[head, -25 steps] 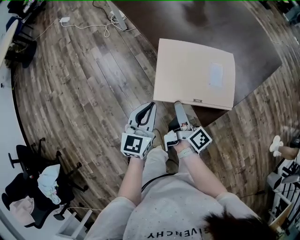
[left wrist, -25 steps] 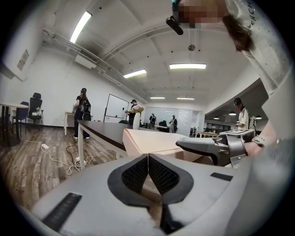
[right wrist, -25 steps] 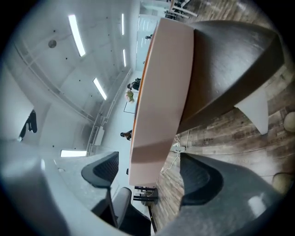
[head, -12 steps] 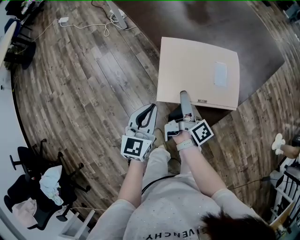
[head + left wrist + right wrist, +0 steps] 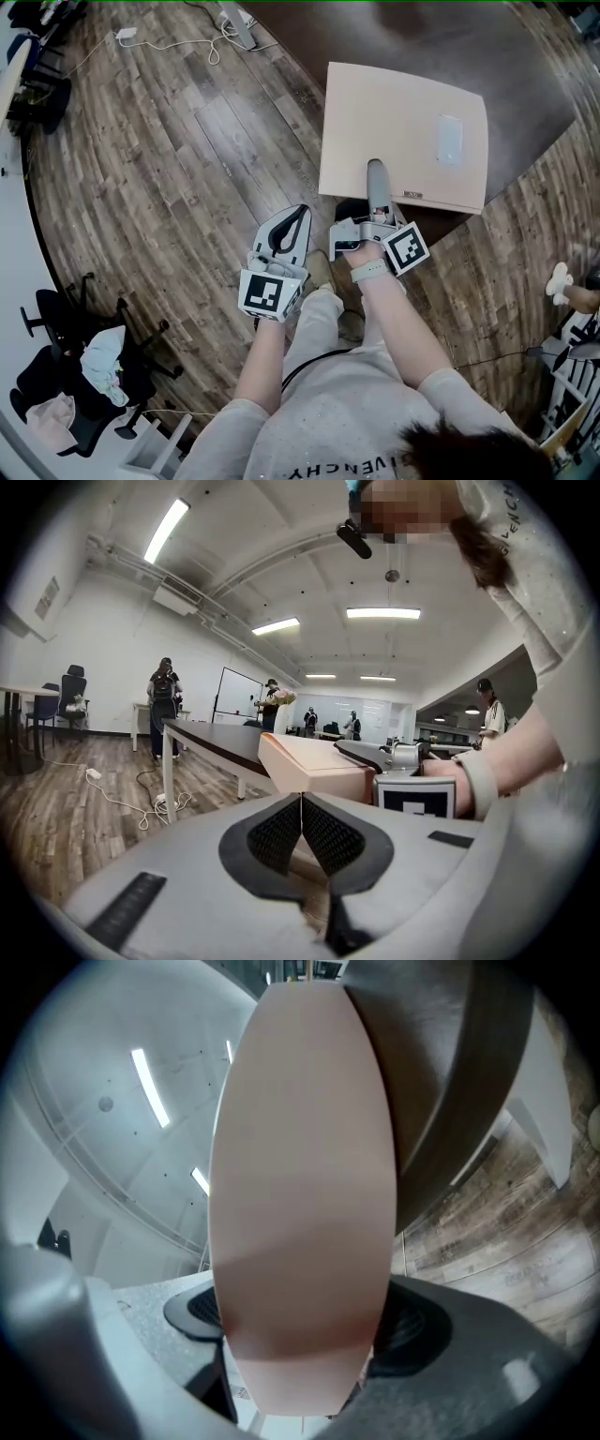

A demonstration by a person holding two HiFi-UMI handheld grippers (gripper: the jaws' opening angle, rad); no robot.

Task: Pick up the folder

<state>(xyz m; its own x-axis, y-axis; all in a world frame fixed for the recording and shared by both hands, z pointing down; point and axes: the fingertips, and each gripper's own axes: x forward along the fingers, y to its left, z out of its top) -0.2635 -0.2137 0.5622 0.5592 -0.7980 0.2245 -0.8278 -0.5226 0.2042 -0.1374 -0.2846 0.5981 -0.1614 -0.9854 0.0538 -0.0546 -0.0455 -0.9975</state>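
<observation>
right gripper (image 5: pixel 376 174) clamps folder (image 5: pixel 403 112) (left gripper (image 5: pixel 296 217) closed)

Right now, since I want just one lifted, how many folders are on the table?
1. The beige folder lies at the dark table's near corner, its near edge between the right gripper's jaws. No other shows.

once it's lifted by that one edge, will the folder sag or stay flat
Probably stays flat: the folder shows a thick, boxy edge in the left gripper view. It may tip downward, since the right gripper clamps only its near edge. Smooth faces could slip.
</observation>
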